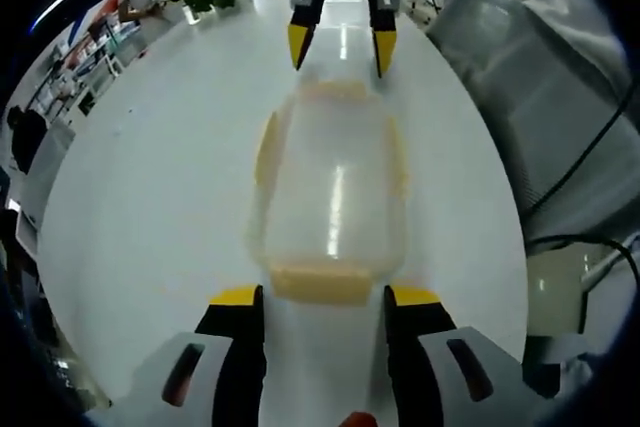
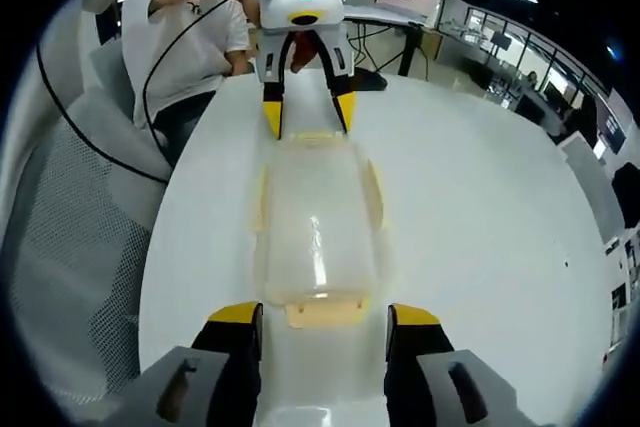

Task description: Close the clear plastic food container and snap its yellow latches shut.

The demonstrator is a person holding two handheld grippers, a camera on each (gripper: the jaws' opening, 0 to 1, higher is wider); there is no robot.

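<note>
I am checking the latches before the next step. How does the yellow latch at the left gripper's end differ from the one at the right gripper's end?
The left-end latch lies between the open jaws of the left gripper and looks flat. The right-end latch lies just ahead of the right gripper and juts out from the container. Both are pale yellow, on opposite short ends.

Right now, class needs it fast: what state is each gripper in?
Left gripper: open, jaws either side of the container's near latch, holding nothing.
Right gripper: open at the opposite end, holding nothing.
</note>
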